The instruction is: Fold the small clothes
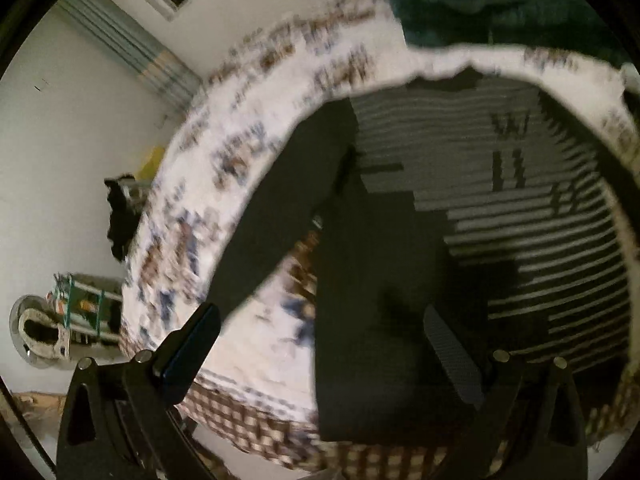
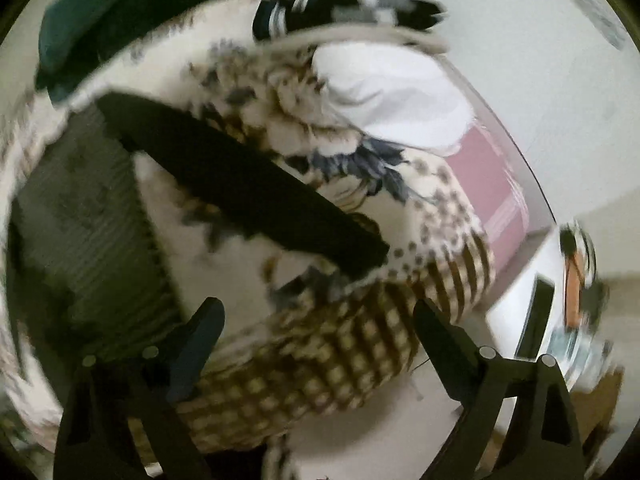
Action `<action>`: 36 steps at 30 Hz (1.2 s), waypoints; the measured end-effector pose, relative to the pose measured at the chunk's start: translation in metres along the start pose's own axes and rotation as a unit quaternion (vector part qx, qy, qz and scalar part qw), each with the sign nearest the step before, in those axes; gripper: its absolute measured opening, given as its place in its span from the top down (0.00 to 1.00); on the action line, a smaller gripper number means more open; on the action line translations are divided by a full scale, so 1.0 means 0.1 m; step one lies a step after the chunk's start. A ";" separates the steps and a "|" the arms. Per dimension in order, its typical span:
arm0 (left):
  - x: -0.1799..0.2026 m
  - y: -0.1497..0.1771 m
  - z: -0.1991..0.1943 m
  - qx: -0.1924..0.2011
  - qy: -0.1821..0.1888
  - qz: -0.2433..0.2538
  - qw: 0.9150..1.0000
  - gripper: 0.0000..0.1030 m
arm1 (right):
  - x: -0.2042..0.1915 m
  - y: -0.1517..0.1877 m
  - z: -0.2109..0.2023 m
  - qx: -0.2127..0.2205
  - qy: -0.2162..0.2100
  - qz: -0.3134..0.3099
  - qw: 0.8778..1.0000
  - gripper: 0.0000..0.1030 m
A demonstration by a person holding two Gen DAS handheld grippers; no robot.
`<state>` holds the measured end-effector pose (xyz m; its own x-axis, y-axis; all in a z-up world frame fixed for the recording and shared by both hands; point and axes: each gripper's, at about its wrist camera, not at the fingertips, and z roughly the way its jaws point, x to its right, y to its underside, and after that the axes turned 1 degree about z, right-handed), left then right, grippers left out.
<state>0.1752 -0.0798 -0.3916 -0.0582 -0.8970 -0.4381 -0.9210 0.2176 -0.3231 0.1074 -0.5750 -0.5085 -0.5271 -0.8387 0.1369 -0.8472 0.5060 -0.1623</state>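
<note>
Left gripper, jaws wide and empty, hangs over a striped shirt spread on the floral bedspread; soft, light cloth, likely best pinched at the dark sleeve. Right gripper, also wide, alone shows a white pillow beyond.

Dark top with thin pale stripes spread flat on a floral bedspread, solid dark sleeve stretched toward 8 o'clock in the left wrist view, other dark sleeve running from 10 to 4 o'clock in the right wrist view, edges motion-blurred
</note>
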 end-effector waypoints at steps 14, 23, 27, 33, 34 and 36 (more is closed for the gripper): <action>1.22 -0.09 0.68 -0.034 0.001 0.051 0.998 0.00 | -0.28 -0.57 1.13 -0.008 -0.032 -0.153 0.988 0.94; 1.35 -0.40 0.69 -0.024 0.018 0.044 0.999 0.00 | 1.06 -1.63 1.23 -0.036 -0.063 0.172 0.982 0.89; 1.38 -0.44 0.70 -0.026 0.026 0.041 0.998 0.00 | 1.27 -1.57 1.17 -0.022 -0.077 0.217 0.973 0.39; 1.34 -0.41 0.87 -0.049 0.023 0.041 0.998 0.00 | 1.38 -1.03 1.41 -0.049 -0.156 0.313 0.936 0.35; 1.33 -0.40 0.90 -0.053 0.023 0.039 0.998 0.00 | 1.38 -0.97 1.55 -0.060 -0.169 0.328 0.927 0.35; 1.29 -0.38 0.97 -0.065 0.025 0.032 0.997 0.00 | 1.39 -0.84 1.78 -0.083 -0.181 0.358 0.912 0.35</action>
<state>0.2401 -0.1663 -0.5168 -0.1341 -0.9019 -0.4106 -0.9569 0.2256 -0.1829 0.1173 -0.7696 -0.6499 -0.9181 -0.2773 -0.2834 -0.3082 0.9487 0.0703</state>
